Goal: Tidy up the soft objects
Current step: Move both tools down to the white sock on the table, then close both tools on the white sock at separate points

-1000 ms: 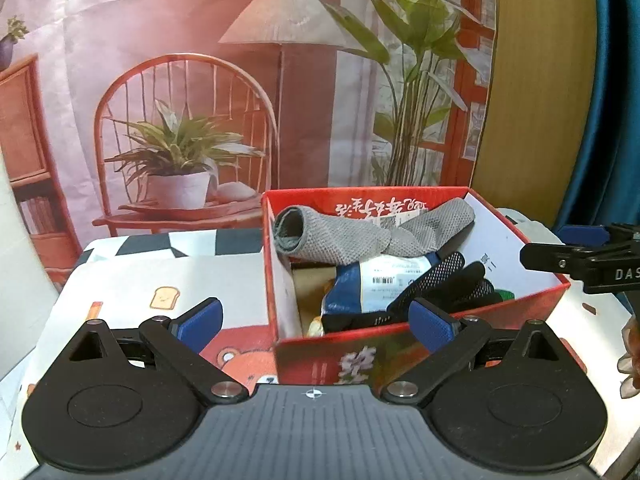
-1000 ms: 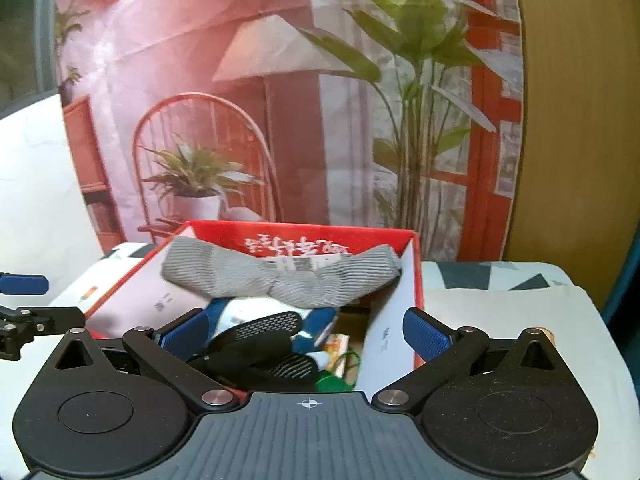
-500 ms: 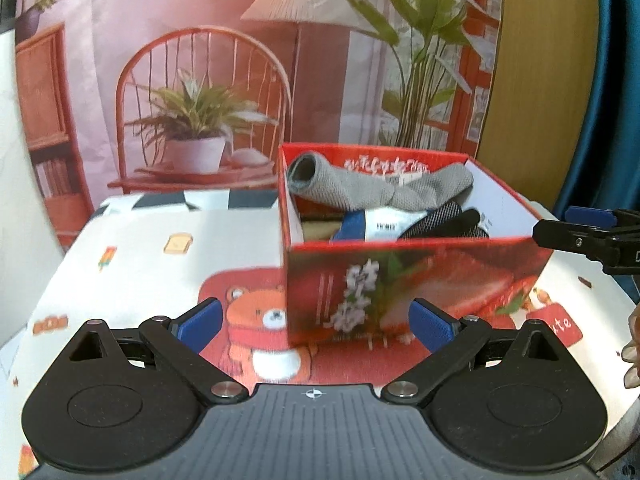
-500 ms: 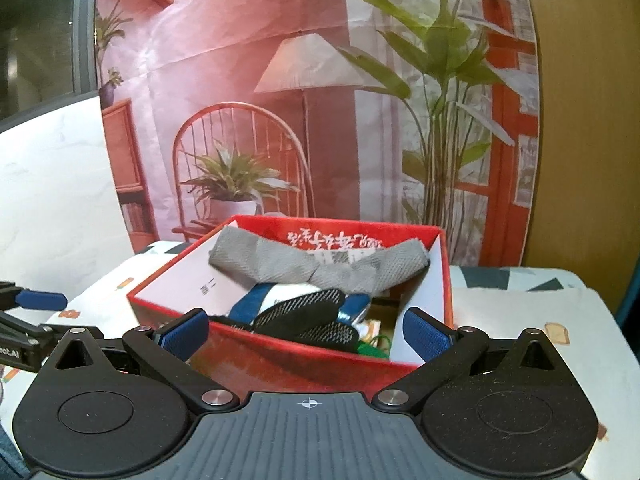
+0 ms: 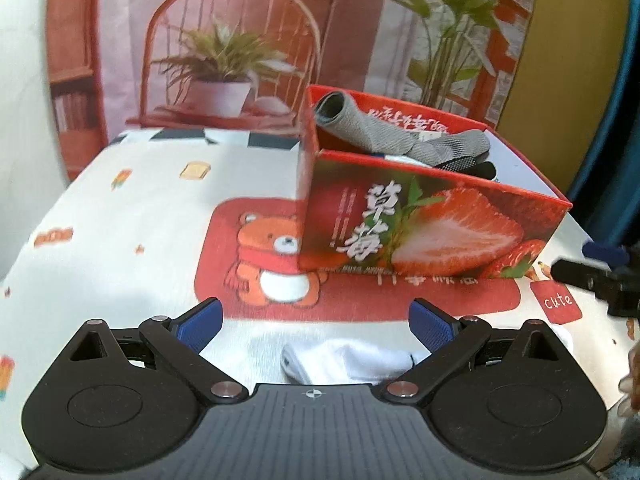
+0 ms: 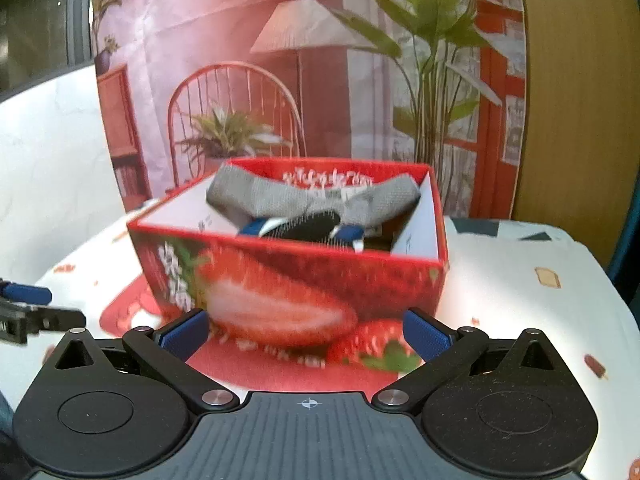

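A red strawberry-print box point(image 5: 424, 224) stands on the bear-print tablecloth point(image 5: 132, 240); it also shows in the right wrist view point(image 6: 280, 280). A grey sock point(image 5: 384, 132) drapes across its top, over a black mesh glove point(image 5: 468, 166) and a blue-white packet point(image 6: 260, 226). A white sock point(image 5: 352, 364) lies on the cloth between my left gripper's open fingers. My left gripper point(image 5: 316, 322) is open, low in front of the box. My right gripper point(image 6: 308, 330) is open and empty, facing the box's front.
A printed backdrop point(image 6: 280, 80) with a chair, lamp and plants hangs behind the table. A wooden panel point(image 5: 568, 60) and a blue curtain point(image 5: 624, 120) stand at the right. The right gripper's finger point(image 5: 596, 276) shows at the right edge of the left wrist view.
Both grippers have pulled back and down from over the box. The box's front face now shows, and the white sock has come into view under my left gripper.
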A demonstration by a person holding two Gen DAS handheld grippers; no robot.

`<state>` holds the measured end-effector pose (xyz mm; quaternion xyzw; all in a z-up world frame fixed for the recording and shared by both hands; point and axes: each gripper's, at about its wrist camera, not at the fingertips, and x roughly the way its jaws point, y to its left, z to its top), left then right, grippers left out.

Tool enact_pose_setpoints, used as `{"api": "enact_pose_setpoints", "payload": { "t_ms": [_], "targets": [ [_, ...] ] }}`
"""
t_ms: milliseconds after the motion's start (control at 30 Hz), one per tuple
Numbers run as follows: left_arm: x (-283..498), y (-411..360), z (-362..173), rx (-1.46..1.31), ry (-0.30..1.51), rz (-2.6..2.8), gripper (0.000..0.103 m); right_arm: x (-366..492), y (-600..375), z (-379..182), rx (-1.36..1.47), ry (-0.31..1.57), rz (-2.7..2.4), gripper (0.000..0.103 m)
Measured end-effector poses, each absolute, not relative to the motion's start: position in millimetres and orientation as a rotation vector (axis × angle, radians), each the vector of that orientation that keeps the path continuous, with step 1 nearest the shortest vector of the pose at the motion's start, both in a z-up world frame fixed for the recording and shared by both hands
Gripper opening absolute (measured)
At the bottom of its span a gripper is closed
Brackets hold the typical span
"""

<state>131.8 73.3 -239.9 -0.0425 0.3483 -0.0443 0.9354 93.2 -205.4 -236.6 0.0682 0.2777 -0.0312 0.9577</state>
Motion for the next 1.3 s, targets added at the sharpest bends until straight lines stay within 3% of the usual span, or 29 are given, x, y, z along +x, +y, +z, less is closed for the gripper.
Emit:
{"api": "enact_pose_setpoints", "payload": {
  "t_ms": [433, 700, 767, 867, 1000, 1067, 1200, 1300],
  "targets": [
    [124, 76, -258, -0.124, 0.773, -0.106, 0.097, 79, -210, -259, 0.178, 0.628, -0.087, 0.103],
    [134, 73, -270, -0.137, 0.787, -0.139, 0.083, 74, -203, -283, 0.186, 0.750, -0.094, 0.098],
    [140, 73, -273, -0.146, 0.787, -0.147, 0.083, 73, -202, -290, 0.181, 0.785, -0.095, 0.091],
    [150, 71, -281, -0.151, 0.825, -0.160, 0.073, 74, -206, -296, 0.196, 0.804, -0.109, 0.084],
    [152, 73, -291, -0.173, 0.861, -0.167, 0.065, 75, -214, -298, 0.241, 0.799, -0.124, 0.079],
    [153, 75, -293, -0.188, 0.861, -0.164, 0.059, 77, -217, -301, 0.257, 0.812, -0.118, 0.064],
    [153, 77, -298, -0.190, 0.861, -0.157, 0.043, 80, -217, -306, 0.260, 0.817, -0.102, 0.053],
    [152, 77, -301, -0.187, 0.870, -0.156, 0.037, 84, -218, -308, 0.279, 0.813, -0.091, 0.040]
  ]
}}
